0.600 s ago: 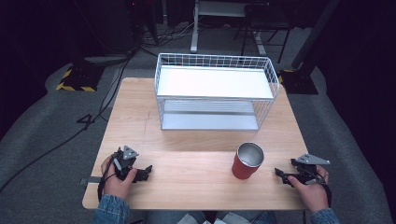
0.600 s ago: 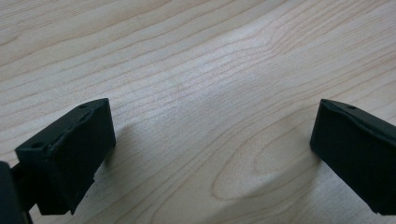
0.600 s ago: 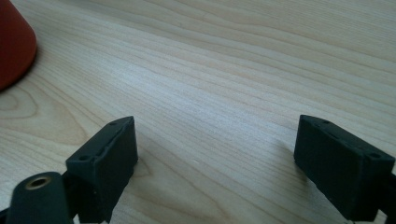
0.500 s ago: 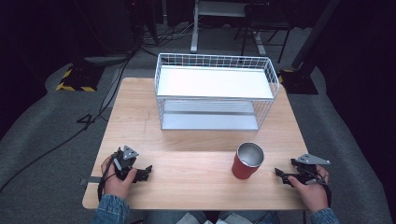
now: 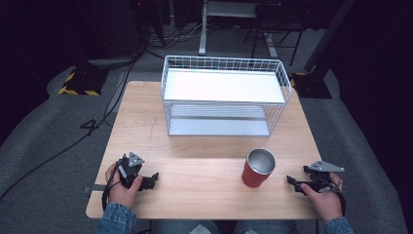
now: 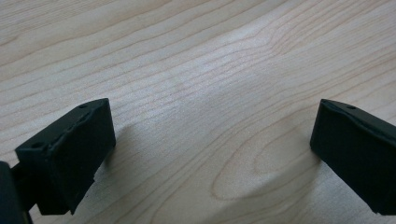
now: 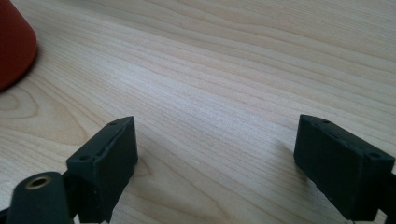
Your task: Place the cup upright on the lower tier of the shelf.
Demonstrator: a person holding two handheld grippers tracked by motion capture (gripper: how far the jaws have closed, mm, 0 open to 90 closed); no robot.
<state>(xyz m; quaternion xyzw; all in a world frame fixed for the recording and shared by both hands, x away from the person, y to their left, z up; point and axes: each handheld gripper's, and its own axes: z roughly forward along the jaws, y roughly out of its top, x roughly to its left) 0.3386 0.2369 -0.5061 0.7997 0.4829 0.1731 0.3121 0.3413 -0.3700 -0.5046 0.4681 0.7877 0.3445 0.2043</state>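
A red cup (image 5: 258,170) with a shiny metal inside stands upright on the wooden table (image 5: 195,168), front right of centre. My right gripper (image 5: 291,181) rests on the table to the cup's right and points toward it, jaws apart with bare wood between them (image 7: 215,158). The cup's red side (image 7: 14,42) sits at the upper left of the right gripper view, apart from the jaws. My left gripper (image 5: 153,179) lies near the front left corner, held by a hand. Its jaws stand open over bare wood (image 6: 212,140).
A white wire rack (image 5: 224,97) with a flat top shelf and a lower shelf stands at the back of the table. Around the table lie grey floor, cables and dark equipment. The person's denim sleeves come in at the bottom edge.
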